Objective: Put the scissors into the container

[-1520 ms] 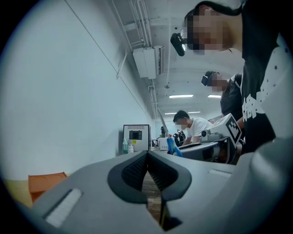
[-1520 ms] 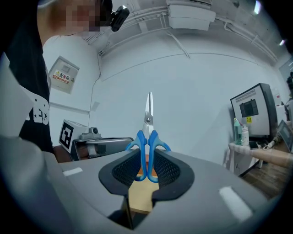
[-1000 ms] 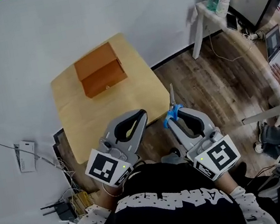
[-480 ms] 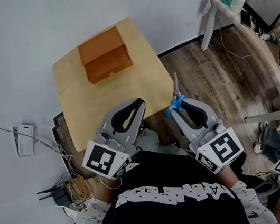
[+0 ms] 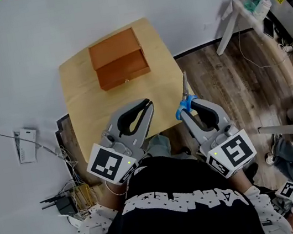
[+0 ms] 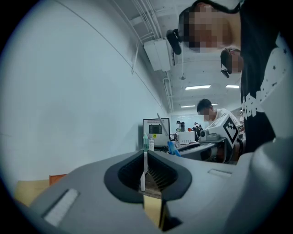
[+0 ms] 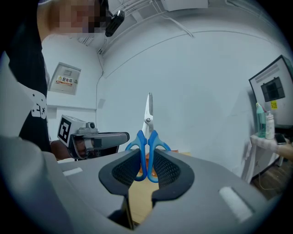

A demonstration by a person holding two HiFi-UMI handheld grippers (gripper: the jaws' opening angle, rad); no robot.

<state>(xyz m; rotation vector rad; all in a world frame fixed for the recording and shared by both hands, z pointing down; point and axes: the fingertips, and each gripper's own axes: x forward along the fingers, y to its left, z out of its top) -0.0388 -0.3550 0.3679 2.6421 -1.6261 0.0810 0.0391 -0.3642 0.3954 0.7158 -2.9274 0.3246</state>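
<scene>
Gripping scissors (image 7: 148, 112) by blue handles, blades past tips: right tongs (image 7: 147, 157) | left tongs (image 6: 144, 156) closed, empty

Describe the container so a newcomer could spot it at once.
Find the pale wooden table against the white wall. On its far end sits a shut orange-brown wooden box with a small knob on its front, darker than the tabletop and the only thing seen lying there.

Head view steeply down over the table (image 5: 84, 96), gripper views low along their jaws (very close), all sharing scissors (image 7: 147, 119).
</scene>
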